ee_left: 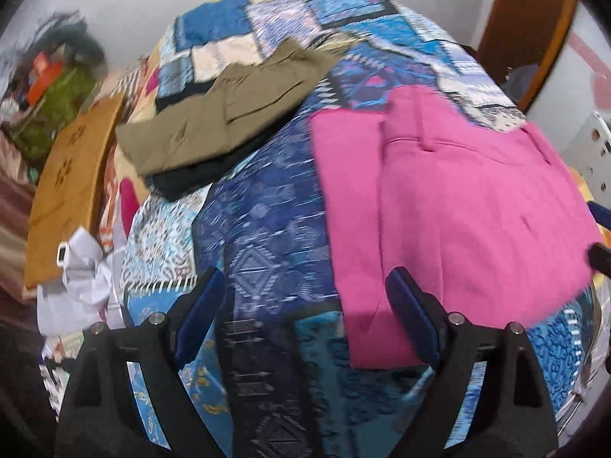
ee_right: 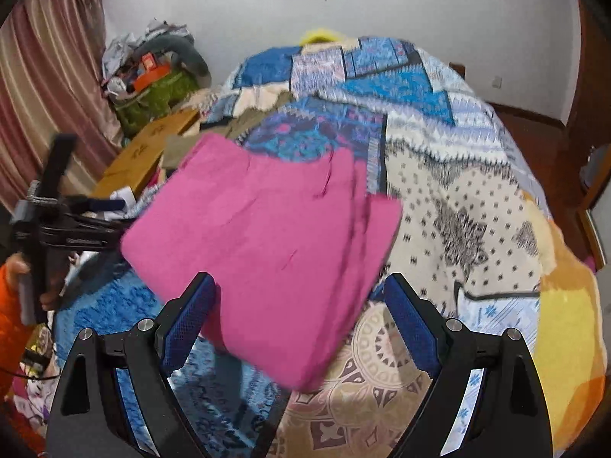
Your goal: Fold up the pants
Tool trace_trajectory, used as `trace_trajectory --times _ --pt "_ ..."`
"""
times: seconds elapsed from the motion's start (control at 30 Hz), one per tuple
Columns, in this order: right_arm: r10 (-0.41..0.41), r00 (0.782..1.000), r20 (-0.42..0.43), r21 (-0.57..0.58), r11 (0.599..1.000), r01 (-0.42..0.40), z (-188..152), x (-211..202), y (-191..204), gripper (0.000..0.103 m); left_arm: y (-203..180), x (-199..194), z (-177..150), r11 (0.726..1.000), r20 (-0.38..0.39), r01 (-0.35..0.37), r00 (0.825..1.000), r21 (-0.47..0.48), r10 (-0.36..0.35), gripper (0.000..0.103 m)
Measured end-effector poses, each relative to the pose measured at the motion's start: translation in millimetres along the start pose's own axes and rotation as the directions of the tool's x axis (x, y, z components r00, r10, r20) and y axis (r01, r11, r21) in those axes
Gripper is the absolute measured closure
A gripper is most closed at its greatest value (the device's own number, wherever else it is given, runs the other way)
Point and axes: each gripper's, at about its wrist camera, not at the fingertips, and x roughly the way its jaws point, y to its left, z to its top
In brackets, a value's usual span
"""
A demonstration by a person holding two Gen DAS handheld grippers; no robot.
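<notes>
Folded pink pants (ee_left: 458, 206) lie flat on the patterned bedspread (ee_left: 267, 229); they also show in the right wrist view (ee_right: 267, 236). My left gripper (ee_left: 305, 286) is open and empty, above the spread just left of the pants' near edge. My right gripper (ee_right: 301, 290) is open and empty, hovering over the pants' near corner. The left gripper shows from the side at the left of the right wrist view (ee_right: 76, 221). A folded olive pair (ee_left: 229, 114) lies on a dark garment (ee_left: 198, 175) farther back.
A brown cardboard box (ee_left: 68, 191) and crumpled white paper (ee_left: 84, 278) lie at the bed's left side. A green bag with clutter (ee_right: 152, 91) stands by the pink curtain (ee_right: 49, 95). A wooden door frame (ee_left: 534, 30) stands at the right.
</notes>
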Motion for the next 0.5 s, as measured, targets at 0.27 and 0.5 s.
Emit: trace_trajectory --times 0.27,0.5 --pt "0.011 1.000 -0.013 0.068 0.998 -0.010 -12 -5 -20 0.015 14 -2 -19 1.000 0.014 -0.010 1.000 0.000 0.010 0.014" --pt "-0.046 0.999 0.027 0.014 0.999 0.046 1 -22 -18 0.046 30 -23 -15 0.999 0.094 -0.046 0.994 -0.024 0.048 0.014"
